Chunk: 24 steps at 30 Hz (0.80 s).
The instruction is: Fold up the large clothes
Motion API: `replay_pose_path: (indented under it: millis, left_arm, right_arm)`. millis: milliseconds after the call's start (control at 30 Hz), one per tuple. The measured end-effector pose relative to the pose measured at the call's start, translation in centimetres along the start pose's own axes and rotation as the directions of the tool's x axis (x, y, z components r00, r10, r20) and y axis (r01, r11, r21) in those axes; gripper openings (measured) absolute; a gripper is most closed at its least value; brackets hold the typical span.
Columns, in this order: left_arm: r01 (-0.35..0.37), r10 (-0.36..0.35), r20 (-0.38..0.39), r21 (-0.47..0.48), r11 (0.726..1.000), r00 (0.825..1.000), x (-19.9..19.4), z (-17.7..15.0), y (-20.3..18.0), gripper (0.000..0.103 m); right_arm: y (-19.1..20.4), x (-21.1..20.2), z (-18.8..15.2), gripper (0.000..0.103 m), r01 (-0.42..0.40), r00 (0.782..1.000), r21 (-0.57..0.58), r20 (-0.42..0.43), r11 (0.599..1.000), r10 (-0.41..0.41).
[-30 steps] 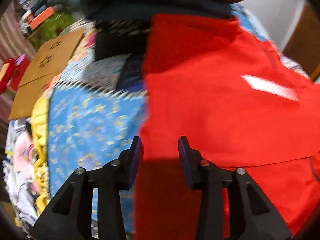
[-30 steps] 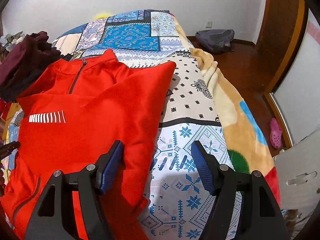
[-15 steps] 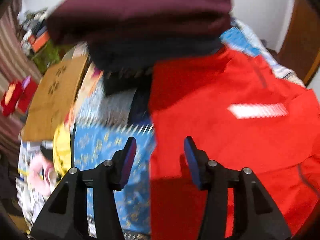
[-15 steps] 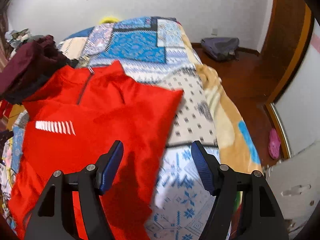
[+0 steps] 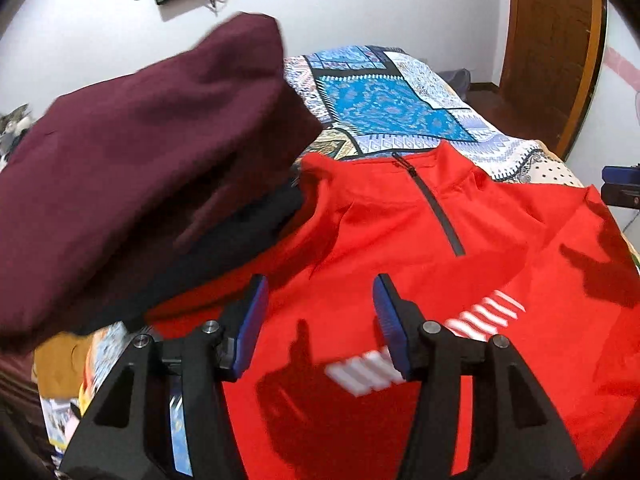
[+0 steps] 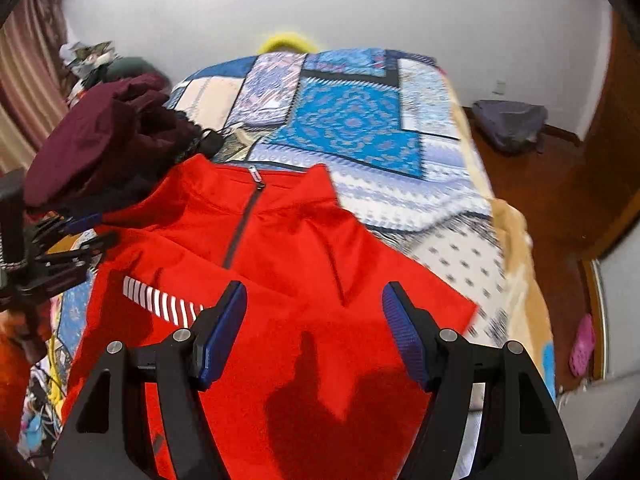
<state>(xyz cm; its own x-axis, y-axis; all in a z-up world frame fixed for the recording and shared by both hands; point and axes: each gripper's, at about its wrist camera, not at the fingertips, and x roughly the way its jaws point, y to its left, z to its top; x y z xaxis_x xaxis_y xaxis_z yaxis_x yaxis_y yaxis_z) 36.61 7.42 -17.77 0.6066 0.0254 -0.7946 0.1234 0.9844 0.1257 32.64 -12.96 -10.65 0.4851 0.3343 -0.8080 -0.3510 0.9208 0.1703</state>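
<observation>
The left gripper [image 5: 318, 318] hangs over the red top [image 5: 440, 280] with its jaws apart and nothing between them (they grip no cloth). The right gripper [image 6: 314, 330] stands wider, also empty, above the same red top [image 6: 320, 280], which lies flat on the patterned bedspread [image 6: 352, 120]. A maroon garment [image 5: 140, 160] lies beyond the left jaw.

One red pullover [image 6: 280, 280], one maroon garment [image 5: 140, 160], one patchwork bedspread [image 6: 352, 120], two grippers.
</observation>
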Motion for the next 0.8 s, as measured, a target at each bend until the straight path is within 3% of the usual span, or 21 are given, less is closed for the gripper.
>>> replay_pose_path:
  millis: [133, 367, 500, 567, 633, 767, 800]
  left_arm:
    - [0.003, -0.003, -0.016, 0.004, 1.000, 1.000, 2.6, 1.8, -0.4, 0.054]
    - [-0.051, 0.055, -0.042, 0.079, 0.996, 0.998, 6.8, 3.0, -1.6, 0.051]
    - [-0.111, 0.113, -0.016, 0.118, 0.987, 0.993, 8.3, 2.8, -2.1, 0.043]
    - [-0.103, 0.106, -0.026, 0.095, 0.990, 0.994, 8.9, 2.8, -1.6, 0.032]
    - [-0.104, 0.107, -0.045, 0.068, 0.992, 0.993, 9.6, 2.7, -1.1, 0.014]
    - [-0.062, 0.063, -0.038, 0.005, 0.998, 0.997, 9.7, 2.6, -0.2, 0.008]
    - [-0.050, 0.050, -0.038, -0.002, 0.999, 0.998, 9.5, 2.6, -0.1, 0.007]
  right_arm:
    - [-0.1, 3.1, 1.9, 0.067, -0.033, 0.997, -0.006, -0.064, 0.999, 0.033]
    - [-1.0, 10.4, 5.4, 0.066, -0.048, 0.982, 0.051, -0.179, 0.998, 0.056]
    - [-1.0, 13.7, 7.1, 0.066, -0.021, 0.976, 0.017, -0.214, 1.000, 0.024]
    - [-1.4, 15.3, 7.7, 0.066, -0.001, 0.973, 0.025, -0.232, 1.000, 0.007]
    - [-1.6, 16.8, 8.0, 0.066, 0.009, 0.968, 0.024, -0.250, 1.000, -0.003]
    - [-1.3, 18.6, 8.0, 0.063, 0.001, 0.962, 0.045, -0.274, 0.999, 0.011]
    - [-1.2, 18.8, 7.9, 0.056, -0.002, 0.960, 0.052, -0.279, 0.999, 0.016]
